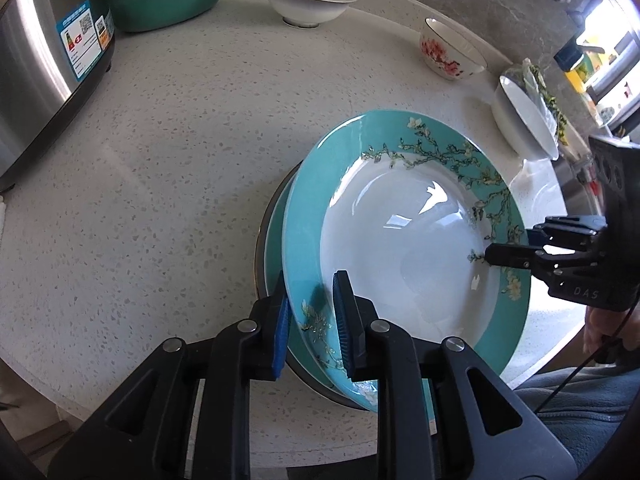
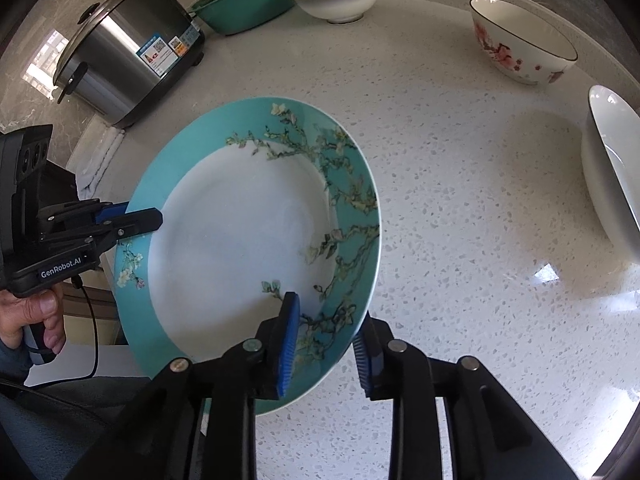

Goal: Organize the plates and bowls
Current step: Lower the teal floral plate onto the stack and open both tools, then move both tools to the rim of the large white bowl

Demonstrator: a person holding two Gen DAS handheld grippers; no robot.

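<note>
Speckled counter (image 1: 168, 168) carries a stacked teal plate (image 1: 408, 240), glazed, slippery, breakable. Left gripper (image 1: 310, 320) and right gripper (image 2: 326, 344) straddle opposite rims narrowly, pads apparently loose.

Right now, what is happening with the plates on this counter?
A person holds a gripper in each hand, both at the turquoise blossom-patterned plate. The left gripper and right gripper have their jaws around opposite rims. The plate sits tilted on another turquoise plate. Three bowls wait behind on the speckled white counter.
</note>
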